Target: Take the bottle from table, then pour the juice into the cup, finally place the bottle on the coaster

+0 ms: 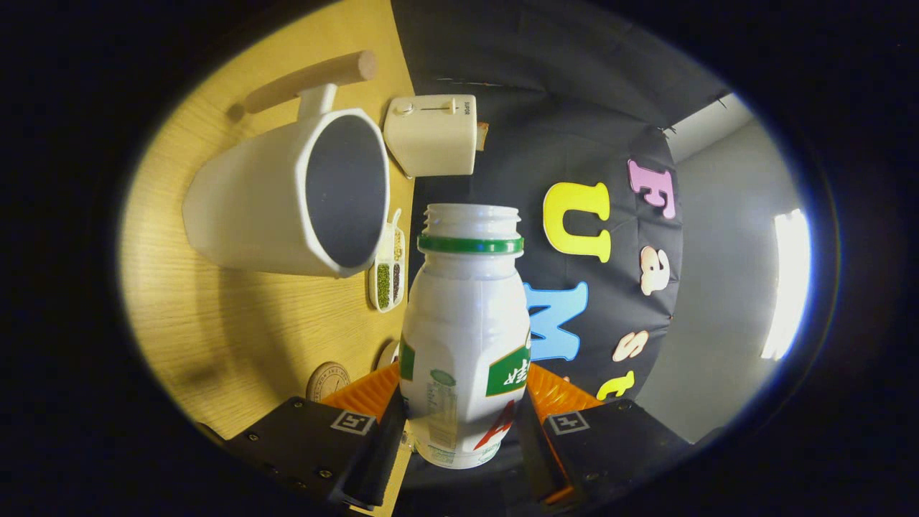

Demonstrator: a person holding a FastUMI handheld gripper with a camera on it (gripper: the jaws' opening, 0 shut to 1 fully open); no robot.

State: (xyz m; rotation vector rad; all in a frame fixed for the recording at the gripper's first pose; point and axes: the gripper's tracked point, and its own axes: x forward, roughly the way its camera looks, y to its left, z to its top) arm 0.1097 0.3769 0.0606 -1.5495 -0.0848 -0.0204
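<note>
White plastic, the bottle [465, 337] sits clamped between the fingers of the gripper [463, 431], uncapped and rolled sideways, its mouth beside the cup [287, 201]. The cup stands on the wooden table [237, 337]. I'd bring the neck over the rim, then tip slowly. The coaster [328, 380] lies near.

The tool [463, 431] is rolled onto its side, its two fingers [373, 445] closed against opposite sides of the bottle [465, 337] and pressing on its lower body.
</note>
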